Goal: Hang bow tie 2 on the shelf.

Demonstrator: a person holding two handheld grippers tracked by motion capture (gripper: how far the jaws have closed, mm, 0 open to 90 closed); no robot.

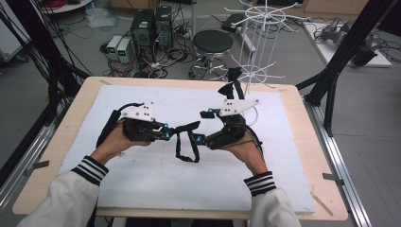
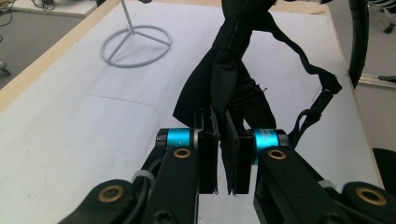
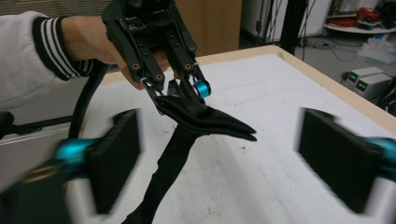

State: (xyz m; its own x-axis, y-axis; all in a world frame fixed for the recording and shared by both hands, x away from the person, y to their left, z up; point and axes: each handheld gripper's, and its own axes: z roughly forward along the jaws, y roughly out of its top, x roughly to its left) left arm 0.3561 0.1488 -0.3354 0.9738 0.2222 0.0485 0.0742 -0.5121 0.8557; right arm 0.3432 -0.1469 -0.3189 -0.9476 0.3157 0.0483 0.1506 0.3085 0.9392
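High view: fixed above the person's edge of the table (image 1: 302,142), facing forward and down; whole top and floor beyond in frame. Left gripper view: low, close behind its jaws, facing the far edge and the wire stand (image 2: 135,44). Right gripper view: low, facing the left gripper (image 3: 175,91). All three share the black strap (image 1: 187,142).
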